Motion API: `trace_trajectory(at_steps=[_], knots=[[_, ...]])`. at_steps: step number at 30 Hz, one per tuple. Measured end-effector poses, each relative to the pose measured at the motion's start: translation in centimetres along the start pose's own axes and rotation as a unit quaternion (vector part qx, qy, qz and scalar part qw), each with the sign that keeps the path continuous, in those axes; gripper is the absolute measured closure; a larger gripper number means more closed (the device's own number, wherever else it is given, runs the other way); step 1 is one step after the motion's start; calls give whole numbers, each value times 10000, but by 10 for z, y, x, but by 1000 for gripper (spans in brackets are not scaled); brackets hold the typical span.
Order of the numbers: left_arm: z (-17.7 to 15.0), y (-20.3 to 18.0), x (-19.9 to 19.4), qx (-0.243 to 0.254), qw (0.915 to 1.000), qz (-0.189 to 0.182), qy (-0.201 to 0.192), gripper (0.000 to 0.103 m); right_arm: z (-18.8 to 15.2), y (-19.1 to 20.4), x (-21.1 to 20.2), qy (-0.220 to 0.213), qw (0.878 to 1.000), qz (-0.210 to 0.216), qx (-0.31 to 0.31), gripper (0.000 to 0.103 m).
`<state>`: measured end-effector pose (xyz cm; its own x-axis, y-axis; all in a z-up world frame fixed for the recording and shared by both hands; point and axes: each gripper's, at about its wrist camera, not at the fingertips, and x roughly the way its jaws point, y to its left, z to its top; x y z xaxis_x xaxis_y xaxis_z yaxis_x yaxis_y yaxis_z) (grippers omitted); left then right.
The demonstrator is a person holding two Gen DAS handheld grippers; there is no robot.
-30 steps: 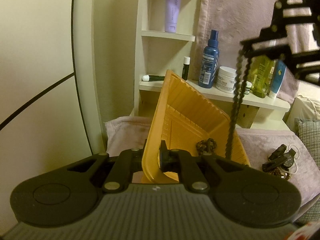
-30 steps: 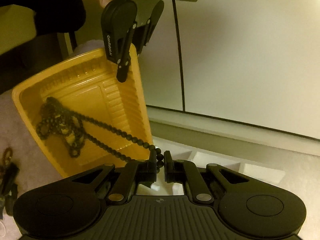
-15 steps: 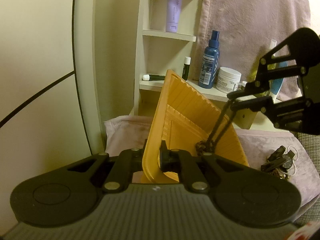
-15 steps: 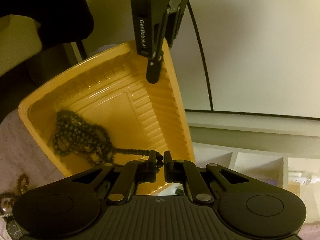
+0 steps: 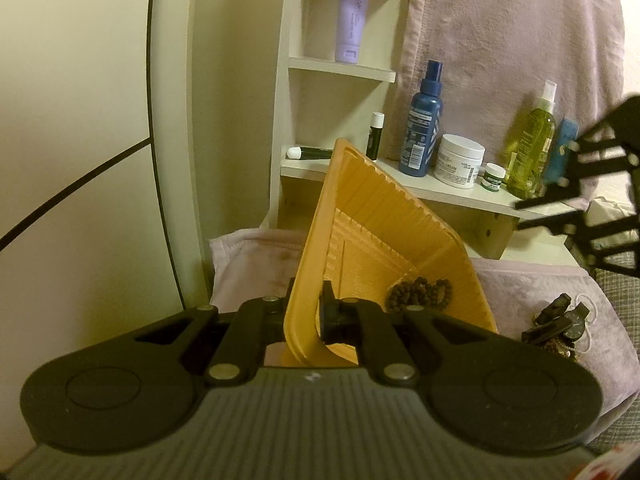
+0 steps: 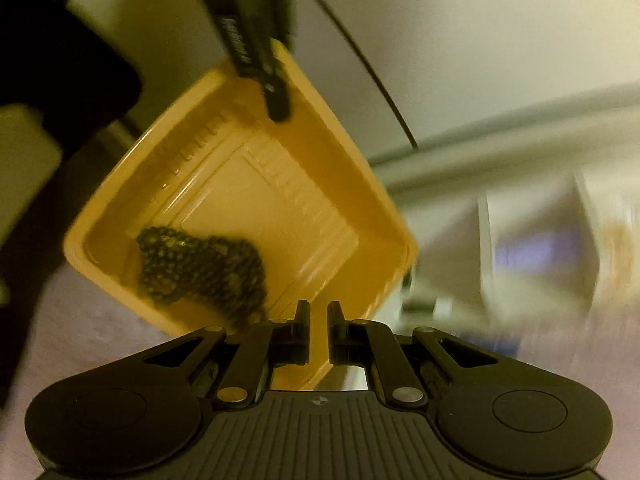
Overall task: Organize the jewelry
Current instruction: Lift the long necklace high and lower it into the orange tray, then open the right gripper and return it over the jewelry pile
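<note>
An orange ribbed tray (image 5: 384, 216) is held tilted, with my left gripper (image 5: 310, 298) shut on its near rim. A dark beaded necklace (image 5: 420, 294) lies bunched in the tray's low corner. The right wrist view shows the same tray (image 6: 248, 184), the bead pile (image 6: 200, 264) and my left gripper (image 6: 278, 108) clamped on the far rim. My right gripper (image 6: 319, 312) is shut just over the tray's near edge, and I see nothing between its fingertips. In the left wrist view my right gripper (image 5: 520, 215) hangs at the right edge, apart from the tray.
A white shelf unit (image 5: 452, 196) behind the tray carries a blue spray bottle (image 5: 420, 128), a white jar (image 5: 458, 162), a green bottle (image 5: 530, 148) and a lilac tube (image 5: 352, 20). More dark jewelry (image 5: 560, 320) lies on the pink cloth (image 5: 520, 292). A person's dark sleeve (image 6: 60, 60) is at left.
The bead strand that hung from my right gripper now lies wholly in the tray. My right gripper has sunk, rolled and drawn off to the right. My left gripper and the tray stayed put.
</note>
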<state>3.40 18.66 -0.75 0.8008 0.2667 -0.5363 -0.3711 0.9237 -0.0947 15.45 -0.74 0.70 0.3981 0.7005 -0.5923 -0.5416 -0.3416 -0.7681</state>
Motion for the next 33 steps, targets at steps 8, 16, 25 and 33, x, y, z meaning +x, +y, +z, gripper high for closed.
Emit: trace_trajectory(at_steps=[8,16,25,33], knots=[[0,-3,-1,11,10000,41,21,96,-63,16,-35,631,9485,-417,3075,96],[0,-8,-1,23,9999,91,44,96,-124,60,-77,871,8138,-1040,5651,96],[-1,-8,-2,47,9999,96,75,96,-152,109,-92,853,7013,-1355,6946,95],[-1,-10,-3,29,9999,109,90,96,-171,127,-86,868,6385,-1664,7464,69]])
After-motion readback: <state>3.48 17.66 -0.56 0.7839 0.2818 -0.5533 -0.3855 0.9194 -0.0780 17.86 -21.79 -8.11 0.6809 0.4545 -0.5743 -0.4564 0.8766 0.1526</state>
